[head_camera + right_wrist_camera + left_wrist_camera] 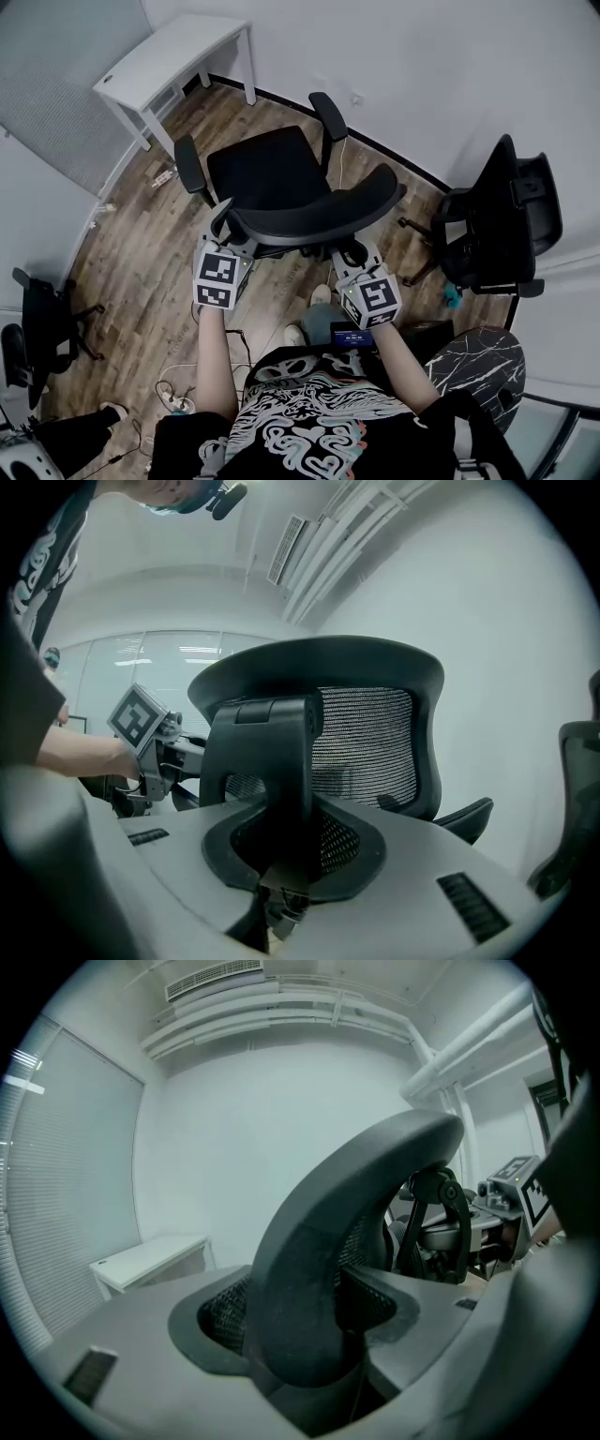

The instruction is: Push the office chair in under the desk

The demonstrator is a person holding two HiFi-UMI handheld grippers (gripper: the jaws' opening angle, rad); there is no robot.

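1. Office chair stood on the open floor, well apart from the white table;
2. You had the fingers of your left gripper and right gripper clamped on its backrest;
3. Most of the push seemingly remained.

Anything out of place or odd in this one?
What looks like a power strip lies loose on the floor between the office chair and the desk, possibly in the chair's path. Nothing looks damaged.
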